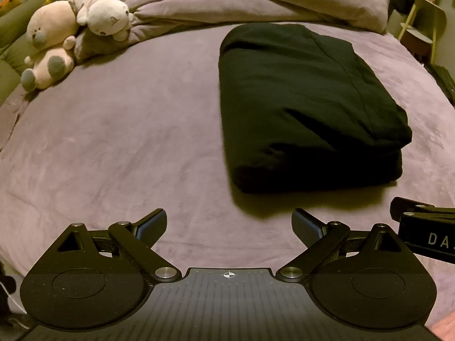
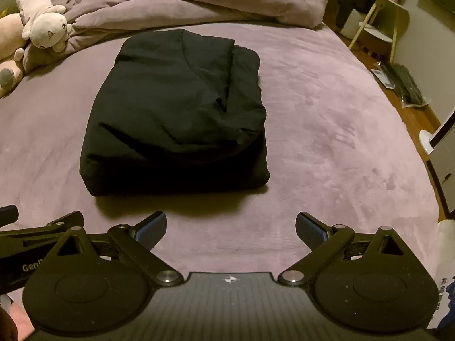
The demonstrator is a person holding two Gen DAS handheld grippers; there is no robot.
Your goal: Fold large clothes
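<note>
1. A black garment (image 1: 307, 108), already folded into a thick, layered rectangle, is lying on the mauve bedspread (image 1: 128, 142), ahead of both tools and touching neither; its near short edge is sitting a little beyond the fingertips.
2. The left gripper (image 1: 229, 227) is hovering over bare bedspread with its jaws spread wide and nothing between them; from here the bundle is lying ahead and to the right.
3. The right gripper (image 2: 230, 228) is likewise hanging released and empty; from this view the black garment (image 2: 176, 113) is lying ahead and slightly to the left, so the bundle is sitting between the two tools, seemingly a little nearer the right one's line.
4. The bundle's long axis is running away from the tools, toward the rumpled duvet (image 2: 199, 2) at the far end of the bed.
5. Each tool is showing at the edge of the other's view, so the pair is being held side by side, close together.
6. Judging by the squared-off shape, the folding is looking essentially finished; any further move would probably be a final tidy or a lift from the near edge.
7. Counting: one garment, two grippers, one duvet, two plush toys (image 1: 71, 25) leaning together at the far left, and one side table (image 2: 381, 14) standing off the bed at the far right.
</note>
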